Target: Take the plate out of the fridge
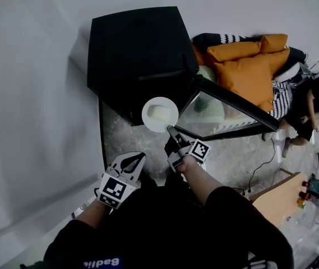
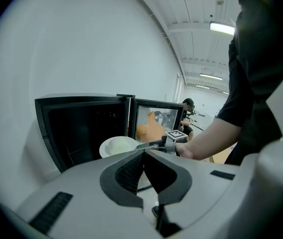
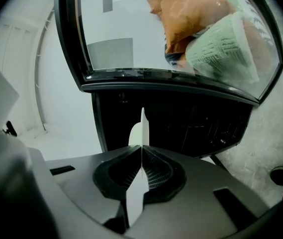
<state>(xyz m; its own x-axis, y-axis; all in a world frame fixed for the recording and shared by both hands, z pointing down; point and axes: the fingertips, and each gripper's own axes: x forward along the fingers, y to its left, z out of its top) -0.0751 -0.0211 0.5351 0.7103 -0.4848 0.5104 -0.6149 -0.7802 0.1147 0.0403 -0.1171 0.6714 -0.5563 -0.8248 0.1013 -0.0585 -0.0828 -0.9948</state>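
Note:
A white plate hangs in the air just in front of the open black fridge, outside its dark cavity. My right gripper is shut on the plate's near rim. In the right gripper view the plate shows edge-on, upright between the closed jaws. In the left gripper view the plate is in front of the fridge, with the right gripper on it. My left gripper hangs lower and to the left, holding nothing, its tips meeting.
The fridge's glass door stands swung open to the right. Orange cushions lie behind it. A person sits at the far right. A wooden table stands at lower right. A white wall borders the left.

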